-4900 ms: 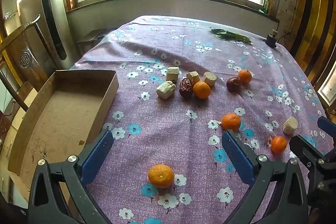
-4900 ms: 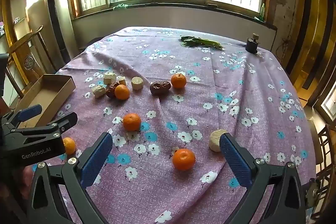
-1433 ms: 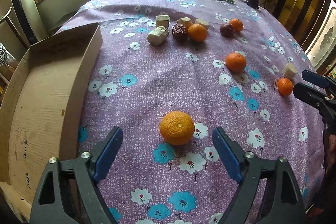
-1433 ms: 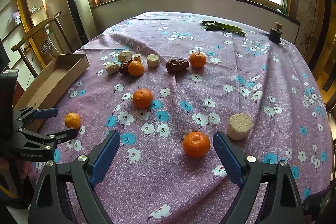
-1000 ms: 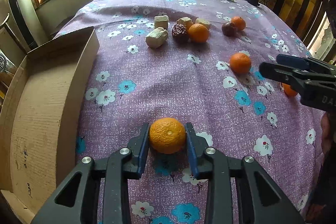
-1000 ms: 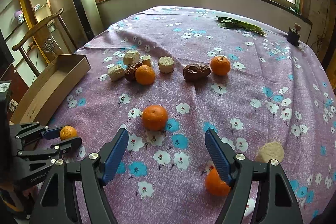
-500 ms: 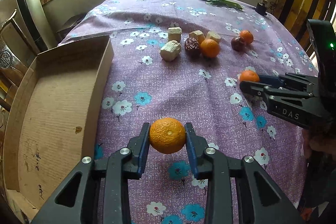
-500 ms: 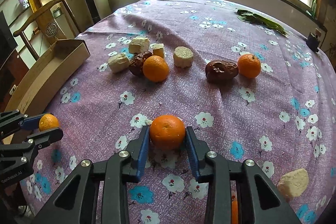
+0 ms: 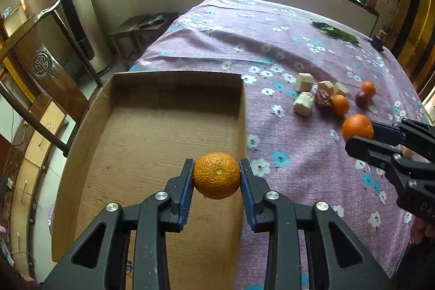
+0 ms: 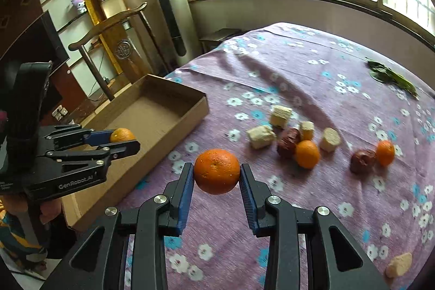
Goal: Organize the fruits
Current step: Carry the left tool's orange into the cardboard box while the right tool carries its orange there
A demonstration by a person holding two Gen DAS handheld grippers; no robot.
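My left gripper (image 9: pixel 216 177) is shut on an orange mandarin (image 9: pixel 216 175) and holds it above the right side of the empty cardboard box (image 9: pixel 152 127). My right gripper (image 10: pixel 217 173) is shut on a second mandarin (image 10: pixel 217 171), held above the purple tablecloth (image 10: pixel 312 78) right of the box (image 10: pixel 152 113). The right gripper also shows in the left wrist view (image 9: pixel 361 133), and the left gripper in the right wrist view (image 10: pixel 119 139). Two more mandarins (image 10: pixel 307 154) (image 10: pixel 385 152), two red dates (image 10: pixel 288 145) and several pale chunks (image 10: pixel 261 136) lie mid-table.
A pale chunk (image 10: pixel 399 264) lies at the table's near right. Green leaves (image 10: pixel 391 78) and a small dark bottle (image 9: pixel 378 38) sit at the far side. A wooden chair (image 9: pixel 40 64) stands left of the box. Windows run along the far wall.
Both grippers closed on mandarins and lifted them. The left one has swung left over the box; the right one has moved left toward the box.
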